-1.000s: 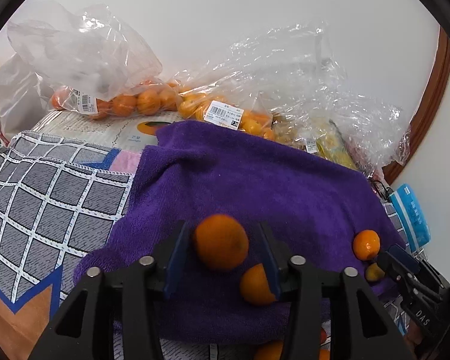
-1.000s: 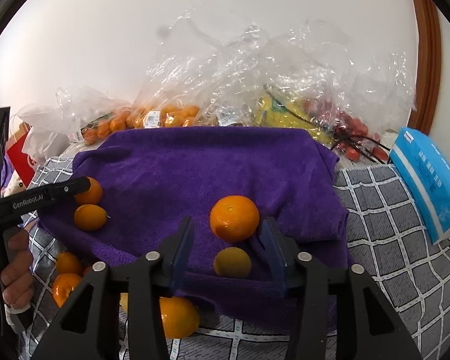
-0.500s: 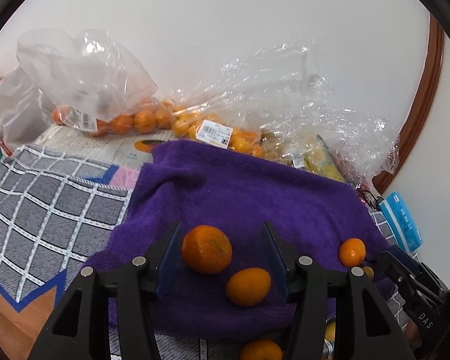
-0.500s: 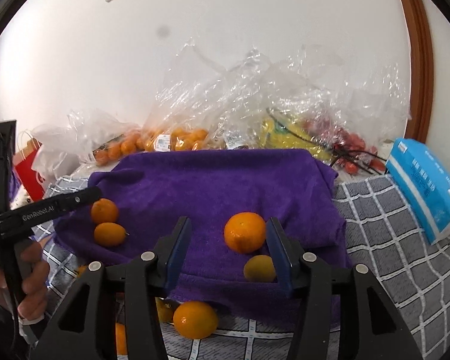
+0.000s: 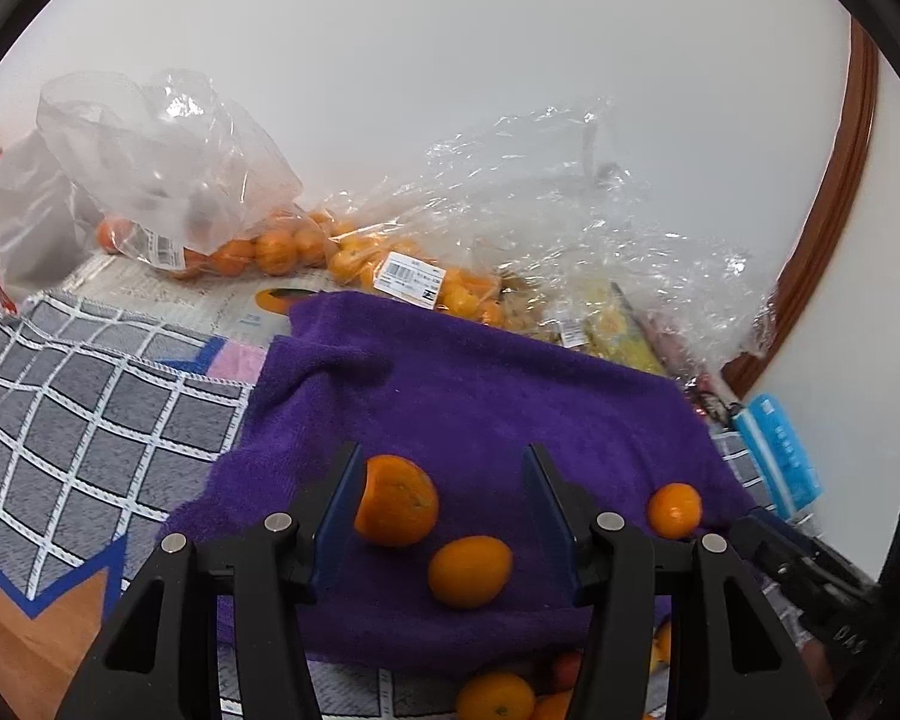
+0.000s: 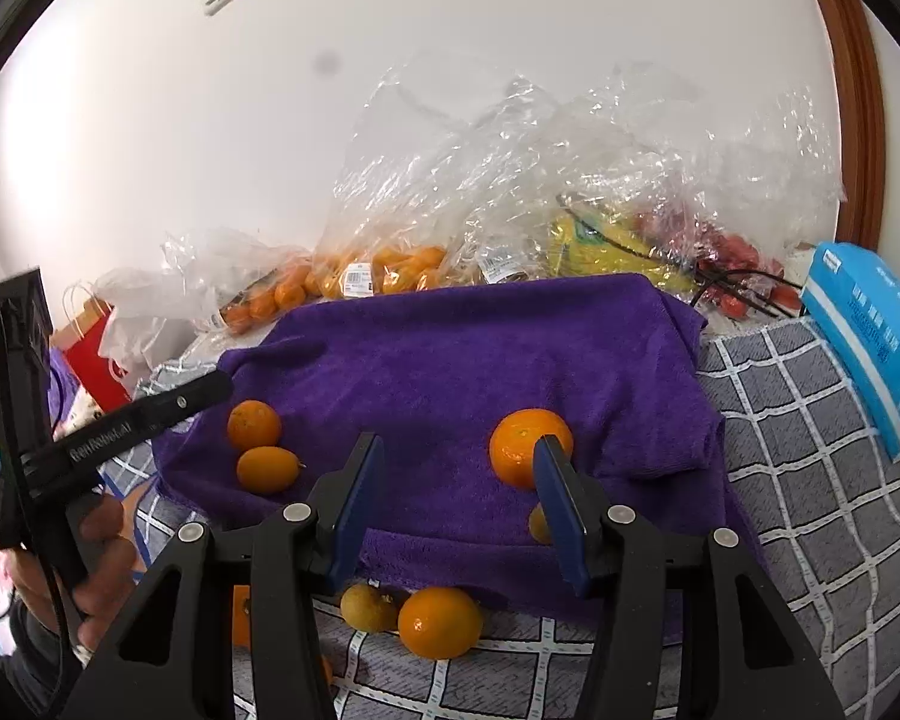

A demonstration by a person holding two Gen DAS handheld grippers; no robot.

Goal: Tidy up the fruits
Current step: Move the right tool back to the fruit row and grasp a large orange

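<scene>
We list one round orange [image 5: 397, 501], dimpled peel, lying on a purple terry towel [image 5: 480, 396] against the inner face of the left gripper's [image 5: 438, 495] left finger; the jaws stand apart, clamping nothing. An oval kumquat [image 5: 469, 571] sits just right of it, long axis across the jaws. A second orange [image 6: 522, 447] lies at the right gripper's [image 6: 462, 483] right fingertip, those jaws likewise apart and empty. The left gripper's arm reads "GenRobot.AI". Beyond: crinkled clear bags [image 6: 510, 180] with barcode labels, unreadable.
</scene>
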